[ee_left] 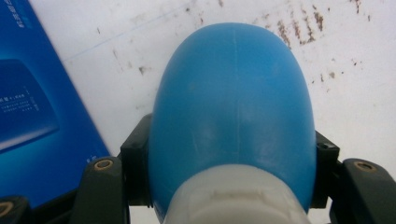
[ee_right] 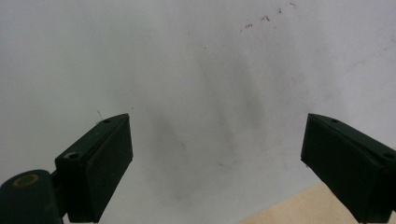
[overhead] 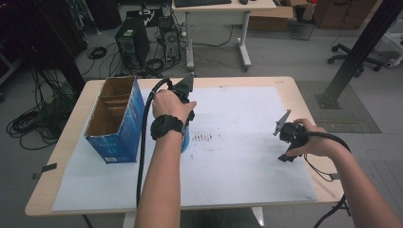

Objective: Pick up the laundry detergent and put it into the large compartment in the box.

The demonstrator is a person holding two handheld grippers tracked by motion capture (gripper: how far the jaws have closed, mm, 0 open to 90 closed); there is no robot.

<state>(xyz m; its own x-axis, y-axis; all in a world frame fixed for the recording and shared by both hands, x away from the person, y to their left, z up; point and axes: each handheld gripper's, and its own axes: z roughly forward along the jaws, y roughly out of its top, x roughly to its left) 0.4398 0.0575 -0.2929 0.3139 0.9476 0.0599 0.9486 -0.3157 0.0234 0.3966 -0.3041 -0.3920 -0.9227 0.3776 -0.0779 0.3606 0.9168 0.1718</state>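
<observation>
The left gripper (ee_left: 231, 158) is clamping a blue rubber bulb (ee_left: 232, 112), its two black jaws pressing on either flank of the bulb's widest part, just above a white collar (ee_left: 236, 196) at the near end. The bulb is lying low over the white sheet (ee_left: 355, 93), with the blue side of a box (ee_left: 37, 126) just beside it. The right gripper (ee_right: 217, 158) is standing wide open with nothing between its jaws, hovering over bare white sheet (ee_right: 187, 70) near the sheet's edge, where a strip of wooden table (ee_right: 289, 210) is showing.

The high view is giving what the close views cannot: the left hand (overhead: 172, 105) is covering most of its gripper (overhead: 186, 124) near the middle of the table (overhead: 62, 142), a sliver of the bulb (overhead: 185, 141) is peeking out below the wrist, and the open-topped cardboard box (overhead: 114, 118) is standing upright to its left. The right hand (overhead: 311, 140) is resting with its gripper (overhead: 289, 142) well apart, toward the right side of the sheet (overhead: 237, 166).

Counted: two grippers, one bulb, one box, one sheet.
</observation>
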